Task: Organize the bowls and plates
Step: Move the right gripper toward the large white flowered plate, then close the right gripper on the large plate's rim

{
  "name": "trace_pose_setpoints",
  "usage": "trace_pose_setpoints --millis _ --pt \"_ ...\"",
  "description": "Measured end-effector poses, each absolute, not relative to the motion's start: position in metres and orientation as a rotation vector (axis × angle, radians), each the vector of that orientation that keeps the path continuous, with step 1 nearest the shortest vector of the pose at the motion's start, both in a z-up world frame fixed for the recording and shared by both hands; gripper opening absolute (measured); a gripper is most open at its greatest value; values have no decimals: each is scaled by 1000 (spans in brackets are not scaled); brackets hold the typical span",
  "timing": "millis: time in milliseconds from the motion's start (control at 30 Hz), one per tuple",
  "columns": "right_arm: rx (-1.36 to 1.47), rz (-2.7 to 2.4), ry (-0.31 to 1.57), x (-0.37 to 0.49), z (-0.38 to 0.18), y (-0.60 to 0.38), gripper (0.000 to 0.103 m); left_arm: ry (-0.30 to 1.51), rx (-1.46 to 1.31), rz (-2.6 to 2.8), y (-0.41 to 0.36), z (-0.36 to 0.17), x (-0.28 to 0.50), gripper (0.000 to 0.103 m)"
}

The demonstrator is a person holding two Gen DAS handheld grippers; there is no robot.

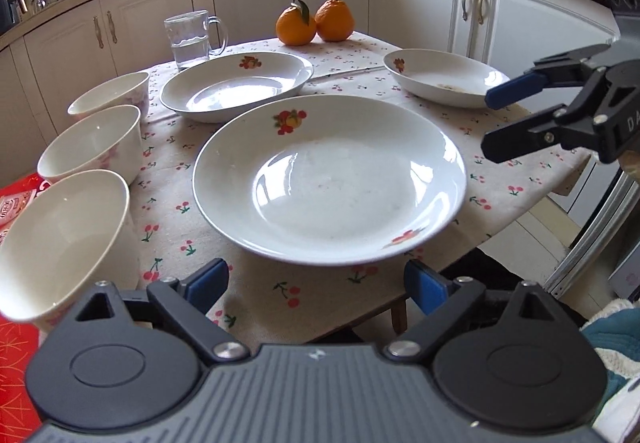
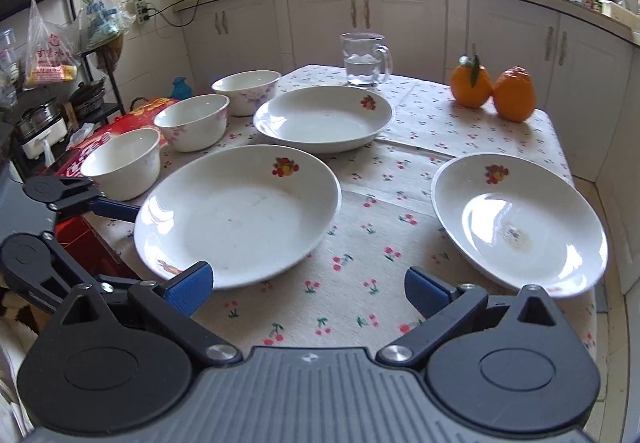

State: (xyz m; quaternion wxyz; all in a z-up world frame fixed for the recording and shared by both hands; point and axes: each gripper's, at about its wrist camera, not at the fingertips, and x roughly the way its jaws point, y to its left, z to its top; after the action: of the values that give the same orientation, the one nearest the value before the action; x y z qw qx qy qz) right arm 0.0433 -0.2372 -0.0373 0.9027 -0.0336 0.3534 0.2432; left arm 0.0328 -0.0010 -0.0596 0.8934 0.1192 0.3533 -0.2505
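Left gripper (image 1: 316, 283) wide open, empty, near big white fruit-print plate (image 1: 328, 179). Right gripper (image 2: 308, 289) wide open, empty. 3 white bowls (image 1: 94, 147) left.

Black claw (image 1: 316, 283), blue pads (image 1: 208, 281)

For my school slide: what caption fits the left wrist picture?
Open left gripper faces the nearest plate; three bowls line the left.

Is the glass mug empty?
No: the glass mug at the far side of the table holds clear water to about halfway, with the waterline plain in the right wrist view.
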Motion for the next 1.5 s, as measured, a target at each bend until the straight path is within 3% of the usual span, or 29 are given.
trace_pose_setpoints --millis 167,233,500,933,1200,1500 --pt "-93 574 777 68 -38 -222 103 736 199 -537 1 -62 40 95" --pt "-94 597 804 79 -41 -216 103 734 203 -519 1 -64 40 102" --pt "-111 688 905 114 -56 -204 103 728 191 -516 1 -66 40 103" --pt "-167 797 1013 166 -56 -181 101 728 211 -524 -3 -64 43 102" --pt "-158 817 1057 184 -55 -179 92 727 212 -558 -5 -63 46 99" --pt "-116 850 1121 203 -56 -176 89 731 210 -570 -4 -62 47 96"
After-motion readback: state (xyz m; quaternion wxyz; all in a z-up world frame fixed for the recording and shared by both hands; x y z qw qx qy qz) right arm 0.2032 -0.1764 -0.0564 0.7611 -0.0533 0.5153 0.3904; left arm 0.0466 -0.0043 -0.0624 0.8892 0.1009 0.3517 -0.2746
